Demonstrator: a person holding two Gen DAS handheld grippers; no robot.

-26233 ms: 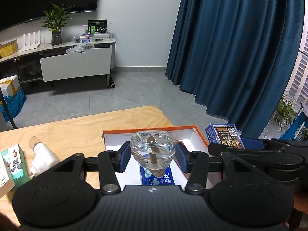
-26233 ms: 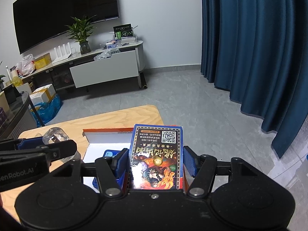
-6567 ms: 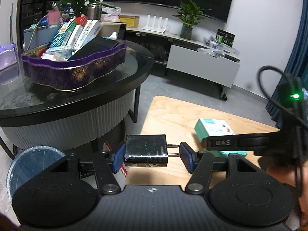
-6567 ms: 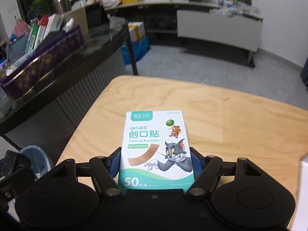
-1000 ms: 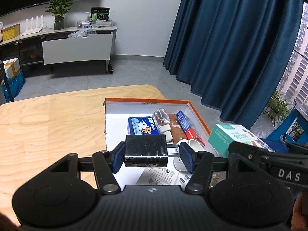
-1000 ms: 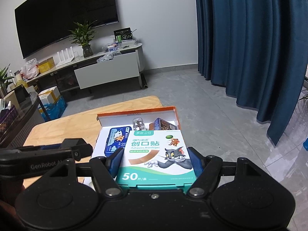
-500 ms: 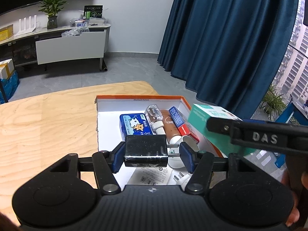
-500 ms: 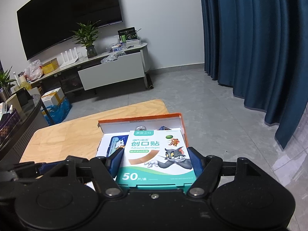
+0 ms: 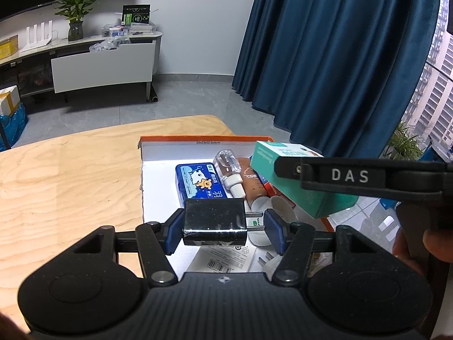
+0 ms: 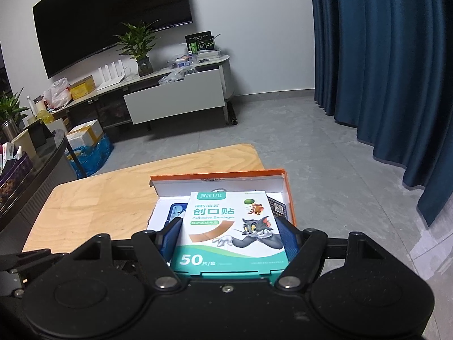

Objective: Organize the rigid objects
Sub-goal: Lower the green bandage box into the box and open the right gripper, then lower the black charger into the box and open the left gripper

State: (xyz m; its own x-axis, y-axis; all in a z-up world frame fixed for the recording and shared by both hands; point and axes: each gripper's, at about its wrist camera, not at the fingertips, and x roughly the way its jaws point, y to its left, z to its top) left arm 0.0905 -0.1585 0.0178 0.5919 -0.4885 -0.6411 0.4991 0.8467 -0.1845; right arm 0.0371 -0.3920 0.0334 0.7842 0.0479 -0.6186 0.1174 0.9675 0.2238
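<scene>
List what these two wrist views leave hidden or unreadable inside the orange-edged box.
- Left wrist view: the black charger and left gripper cover the box's near floor.
- The bandage box hides the right-hand contents.
- Right wrist view: the bandage box covers nearly everything; the blue tin barely shows.

Your open box [image 9: 203, 141] sits on the table [image 9: 70, 175], at its far right corner. Inside it, the tin [image 9: 199, 181] lies left, the small bottle [image 9: 228, 170] just right of it, and a tube [image 9: 253, 187] further right.
</scene>
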